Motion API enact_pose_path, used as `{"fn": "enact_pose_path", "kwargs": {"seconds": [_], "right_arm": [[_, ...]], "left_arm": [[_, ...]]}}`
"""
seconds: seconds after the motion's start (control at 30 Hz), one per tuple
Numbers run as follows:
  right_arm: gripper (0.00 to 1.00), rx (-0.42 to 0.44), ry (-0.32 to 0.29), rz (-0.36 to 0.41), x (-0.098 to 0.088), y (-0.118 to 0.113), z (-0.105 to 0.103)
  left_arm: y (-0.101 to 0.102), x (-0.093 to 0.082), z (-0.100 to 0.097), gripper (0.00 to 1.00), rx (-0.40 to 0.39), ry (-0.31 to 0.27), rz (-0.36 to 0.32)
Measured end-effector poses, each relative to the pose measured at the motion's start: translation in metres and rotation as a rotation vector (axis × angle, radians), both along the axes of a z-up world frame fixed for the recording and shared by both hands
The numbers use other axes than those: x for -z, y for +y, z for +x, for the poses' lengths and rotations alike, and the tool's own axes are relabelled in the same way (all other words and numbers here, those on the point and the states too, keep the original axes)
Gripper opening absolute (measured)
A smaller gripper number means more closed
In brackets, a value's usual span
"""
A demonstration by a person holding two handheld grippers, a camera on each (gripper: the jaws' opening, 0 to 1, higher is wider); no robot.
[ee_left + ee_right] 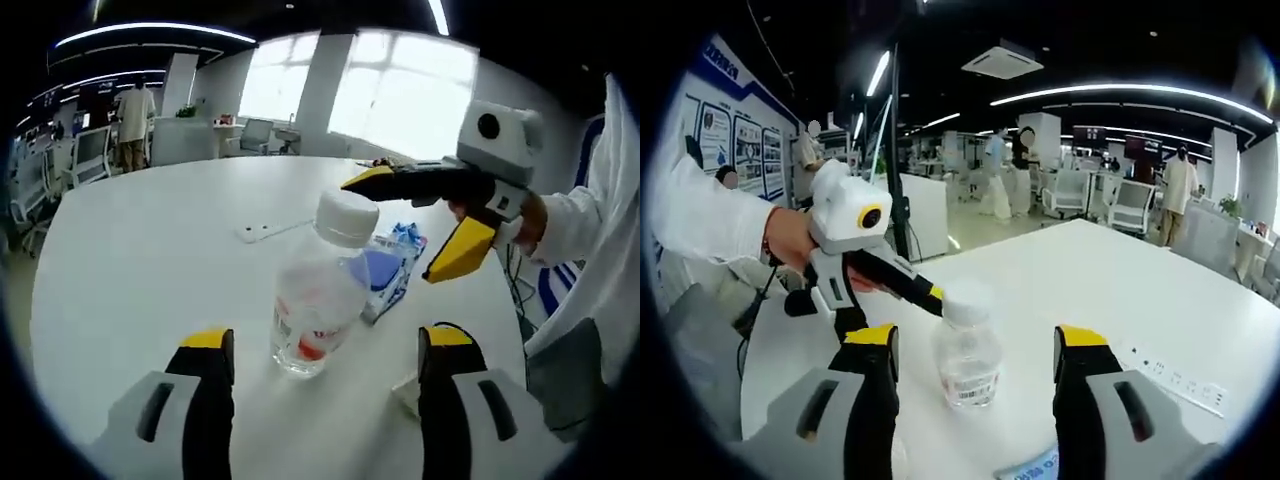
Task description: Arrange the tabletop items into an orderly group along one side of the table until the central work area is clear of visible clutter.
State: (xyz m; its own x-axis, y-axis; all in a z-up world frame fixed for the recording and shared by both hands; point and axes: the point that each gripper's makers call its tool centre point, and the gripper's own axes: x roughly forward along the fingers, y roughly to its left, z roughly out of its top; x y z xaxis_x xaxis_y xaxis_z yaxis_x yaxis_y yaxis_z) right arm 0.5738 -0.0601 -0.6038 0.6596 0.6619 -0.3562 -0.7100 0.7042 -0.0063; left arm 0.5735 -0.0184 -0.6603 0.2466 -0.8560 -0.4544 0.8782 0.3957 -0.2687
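Between open jaws, bottle (318, 300) upright on table (140, 260); cap (346, 217) uppermost.

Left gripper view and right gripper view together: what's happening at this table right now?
A person holds a gripper in each hand over a white table. A clear plastic bottle with a white cap stands upright between the two grippers. The left gripper and the right gripper both face it with jaws open, neither touching it. Beside the bottle lies a blue packet, and a flush white power strip sits in the tabletop.
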Motion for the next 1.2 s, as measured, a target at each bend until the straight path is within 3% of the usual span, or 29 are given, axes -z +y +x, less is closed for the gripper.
{"fn": "enact_pose_path", "kwargs": {"seconds": [0.5,1.2], "right_arm": [[0.63,0.047,0.015,0.016,-0.004,-0.031,-0.015],[0.64,0.076,0.094,0.058,0.004,-0.067,-0.047]], "left_arm": [[0.014,-0.012,-0.015,0.79,-0.030,-0.010,0.016],[0.034,-0.018,-0.066,0.80,-0.108,0.040,0.006]]}}
